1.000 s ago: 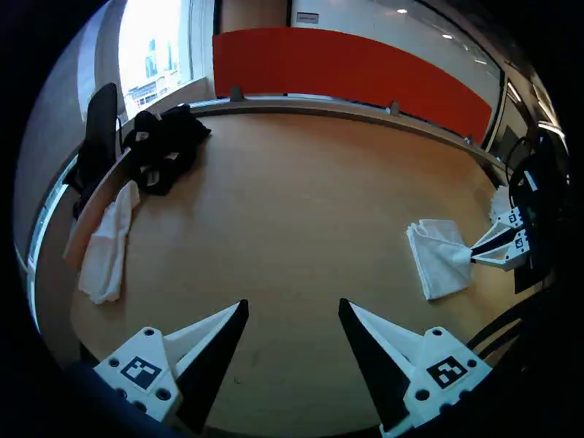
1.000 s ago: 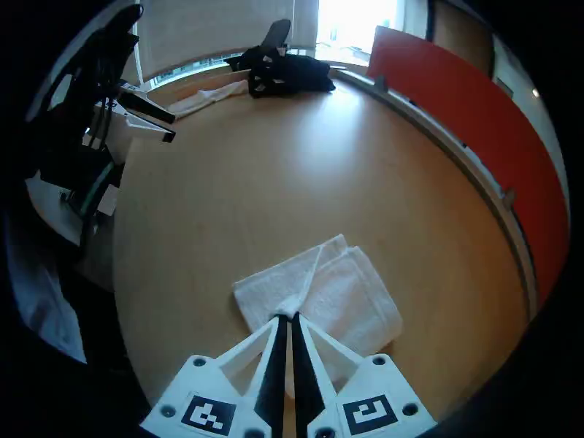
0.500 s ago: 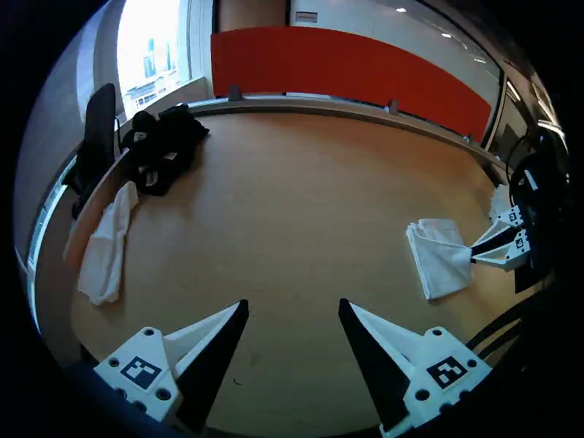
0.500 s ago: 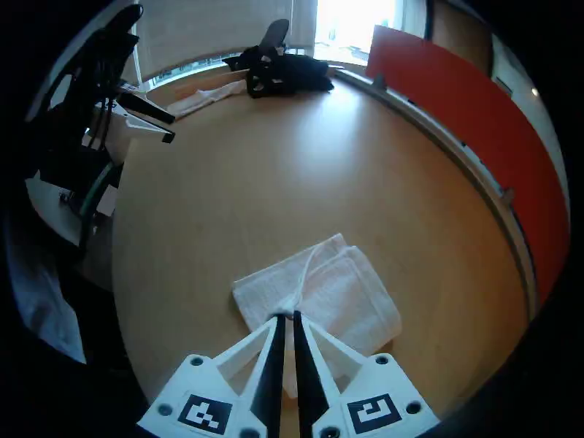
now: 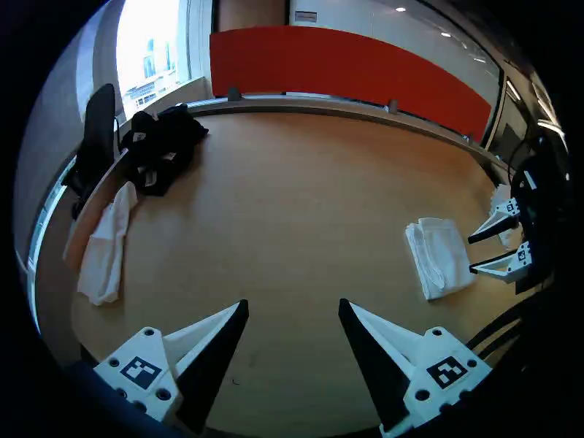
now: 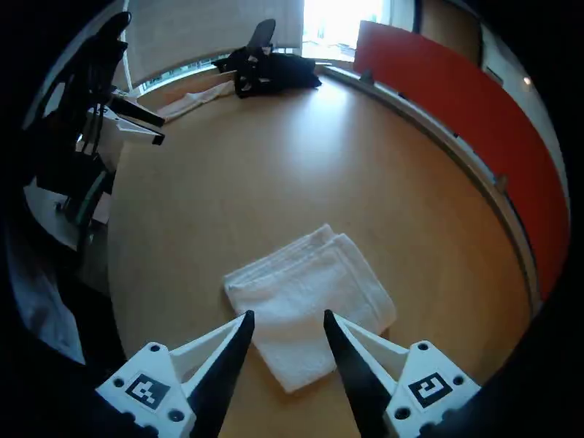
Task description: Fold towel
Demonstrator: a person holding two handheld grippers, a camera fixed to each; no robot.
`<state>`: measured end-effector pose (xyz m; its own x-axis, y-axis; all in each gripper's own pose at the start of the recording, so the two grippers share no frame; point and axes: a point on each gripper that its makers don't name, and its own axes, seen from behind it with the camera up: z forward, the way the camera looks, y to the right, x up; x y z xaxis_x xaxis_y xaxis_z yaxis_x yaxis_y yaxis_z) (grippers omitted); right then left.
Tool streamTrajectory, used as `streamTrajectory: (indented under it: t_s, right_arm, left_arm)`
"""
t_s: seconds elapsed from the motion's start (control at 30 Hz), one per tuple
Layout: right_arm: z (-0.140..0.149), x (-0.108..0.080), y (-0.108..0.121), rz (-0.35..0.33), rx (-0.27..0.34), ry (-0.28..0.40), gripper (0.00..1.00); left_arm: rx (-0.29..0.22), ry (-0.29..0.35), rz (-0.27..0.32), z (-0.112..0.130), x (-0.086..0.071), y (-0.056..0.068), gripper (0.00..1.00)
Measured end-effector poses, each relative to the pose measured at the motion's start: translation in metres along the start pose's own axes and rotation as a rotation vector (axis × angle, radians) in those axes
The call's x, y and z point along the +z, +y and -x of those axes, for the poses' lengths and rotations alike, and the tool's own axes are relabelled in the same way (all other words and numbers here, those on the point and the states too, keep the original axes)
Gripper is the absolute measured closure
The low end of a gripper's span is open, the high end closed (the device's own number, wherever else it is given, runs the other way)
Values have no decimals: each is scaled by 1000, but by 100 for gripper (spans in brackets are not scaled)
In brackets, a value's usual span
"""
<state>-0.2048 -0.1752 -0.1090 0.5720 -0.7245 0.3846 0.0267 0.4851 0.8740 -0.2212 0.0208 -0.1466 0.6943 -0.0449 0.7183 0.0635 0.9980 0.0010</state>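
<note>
At the right edge of the left gripper view, the right gripper [image 5: 471, 255] has let go: half a second ago its fingers were pinched on the towel [image 5: 440, 257], and now they stand apart just beside it. The towel lies folded and flat on the wooden table [image 5: 292, 190]. The left gripper [image 5: 293, 302] has its fingers wide apart over bare wood, well apart from the towel, same as before.

Seen from the right gripper view, the open fingers frame the towel's near edge, and the lifted corner has dropped flat. I judge the fold is released and the task is nearly finished.
</note>
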Motion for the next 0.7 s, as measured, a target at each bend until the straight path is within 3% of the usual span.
streamTrajectory:
  t_s: [0.7]
  right_arm:
    - [53,-9,9,33,86,-53,26]
  left_arm:
    - [14,-7,9,-1,4,8,9]
